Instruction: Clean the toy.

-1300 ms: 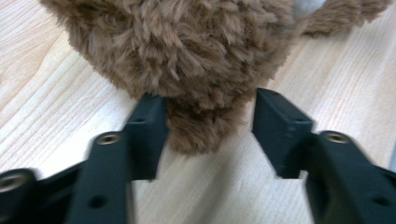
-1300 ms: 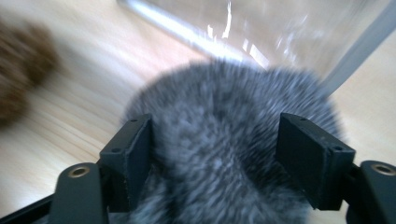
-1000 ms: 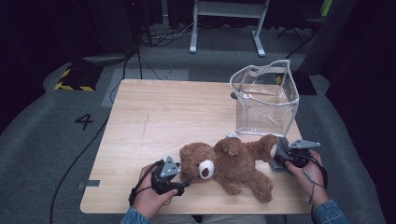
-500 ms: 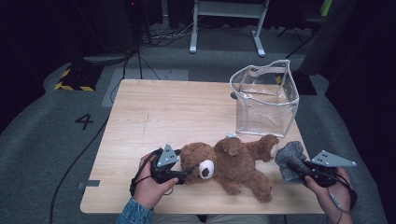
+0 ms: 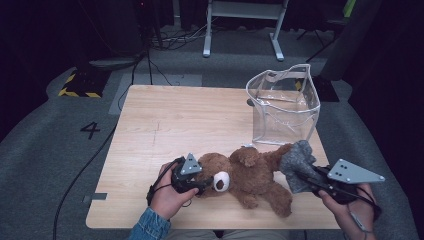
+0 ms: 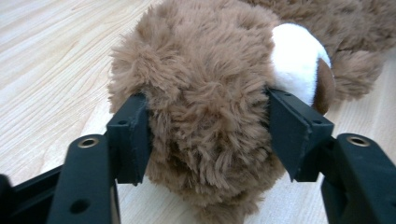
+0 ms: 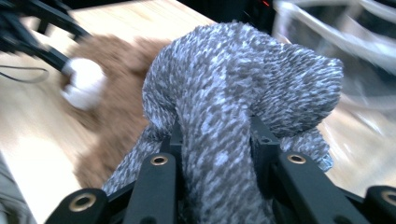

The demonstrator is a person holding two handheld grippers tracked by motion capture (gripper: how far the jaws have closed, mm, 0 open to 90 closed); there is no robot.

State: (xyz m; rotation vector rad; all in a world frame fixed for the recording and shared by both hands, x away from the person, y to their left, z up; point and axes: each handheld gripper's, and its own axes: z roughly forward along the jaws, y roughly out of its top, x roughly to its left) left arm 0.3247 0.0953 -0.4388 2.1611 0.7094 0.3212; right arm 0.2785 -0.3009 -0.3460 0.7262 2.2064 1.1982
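Two grippers, near edge, we note. Left gripper (image 5: 202, 184), lower centre-left of high view: jaws have just been closing, pads now pressing sides of teddy bear (image 5: 247, 175) head. Right gripper (image 5: 306, 178), lower right: jaws clamped on grey knitted cloth (image 5: 298, 157), lifted off table (image 5: 165, 120). Bear lies along near edge. Farther, upper right: clear plastic bag (image 5: 284, 102), upright.

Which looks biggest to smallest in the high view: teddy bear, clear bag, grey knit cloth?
1. Teddy bear and clear bag: close in size. The bear lies nearer the camera, so no firm ranking.
2. Grey knit cloth: clearly smallest, bunched in the right gripper.
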